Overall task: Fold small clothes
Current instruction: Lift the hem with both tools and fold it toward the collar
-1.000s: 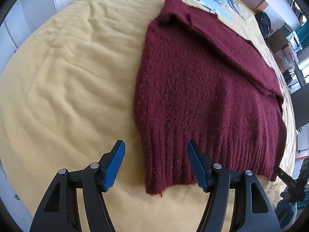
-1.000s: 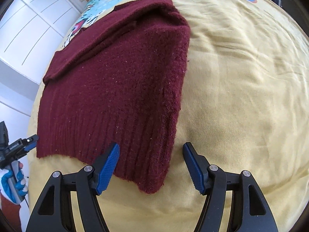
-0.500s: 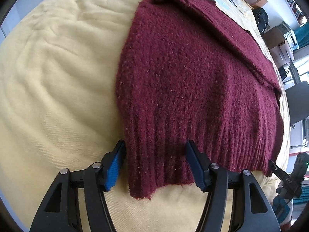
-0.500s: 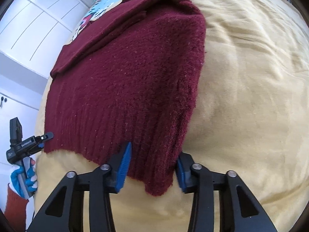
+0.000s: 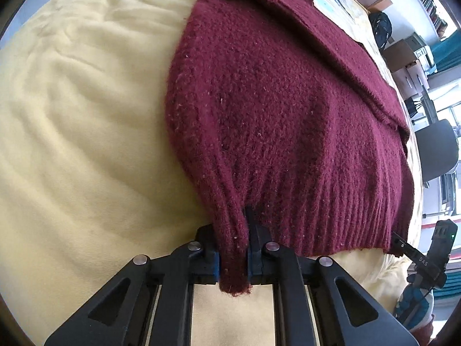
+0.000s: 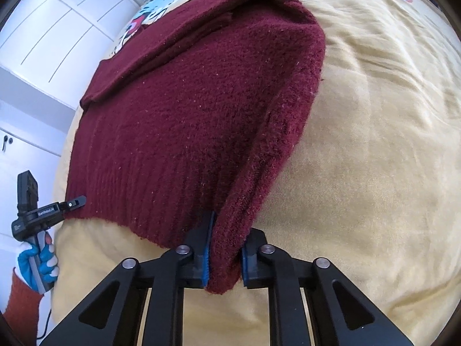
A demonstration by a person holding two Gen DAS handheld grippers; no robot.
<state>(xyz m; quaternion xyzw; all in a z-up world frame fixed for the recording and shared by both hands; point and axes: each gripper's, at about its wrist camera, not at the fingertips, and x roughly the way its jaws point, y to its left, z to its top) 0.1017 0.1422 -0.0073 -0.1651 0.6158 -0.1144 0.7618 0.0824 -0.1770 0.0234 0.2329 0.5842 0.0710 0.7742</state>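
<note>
A dark red knitted sweater [image 5: 282, 109] lies on a yellow bedspread [image 5: 80, 132], sleeves folded in, ribbed hem toward me. My left gripper [image 5: 234, 256] is shut on the hem's left corner, which bunches between the blue pads. My right gripper [image 6: 224, 256] is shut on the hem's right corner of the sweater [image 6: 196, 109]. The left gripper also shows at the hem's far corner in the right wrist view [image 6: 72, 201], and the right gripper in the left wrist view [image 5: 403, 248].
The bedspread [image 6: 374, 144] has a colourful cartoon print [image 6: 149, 8] beyond the sweater. White cupboard doors [image 6: 43, 37] stand to the left. A dark chair [image 5: 438, 150], boxes and shelves stand to the right of the bed.
Both grippers have moved forward onto the hem and closed from wide open onto its two corners. The fabric now bunches up between the pads.
</note>
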